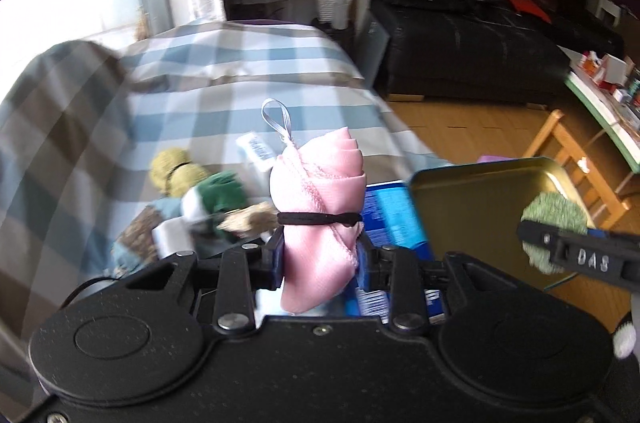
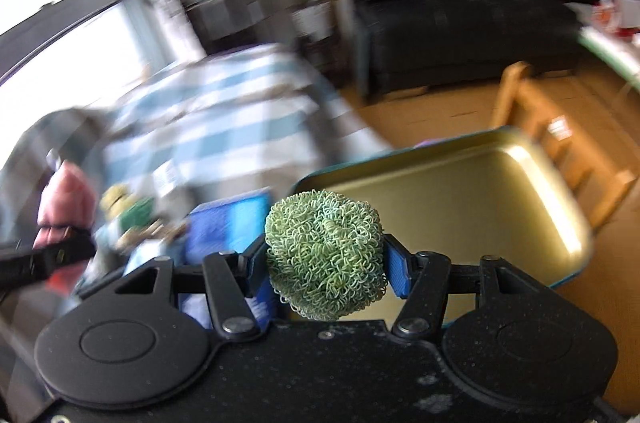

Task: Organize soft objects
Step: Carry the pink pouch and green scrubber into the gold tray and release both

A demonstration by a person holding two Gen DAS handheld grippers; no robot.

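Observation:
My left gripper (image 1: 320, 259) is shut on a pink rolled cloth (image 1: 320, 207) tied with a black band and a white loop on top, held above the checked bed. My right gripper (image 2: 326, 265) is shut on a green curly scrubber ball (image 2: 326, 255), held in front of an open gold-lined tin (image 2: 480, 207). The tin (image 1: 472, 207) and the scrubber (image 1: 554, 219) also show in the left wrist view, to the right of the pink cloth. The pink cloth shows blurred at the left edge of the right wrist view (image 2: 66, 207).
Several soft toys, one a yellow-green plush (image 1: 180, 175), lie on the checked bedcover (image 1: 200, 83). A blue box (image 1: 394, 215) lies beside the tin. A black sofa (image 1: 480, 35), a wooden chair (image 1: 576, 167) and a cluttered table (image 1: 608, 91) stand across the wooden floor.

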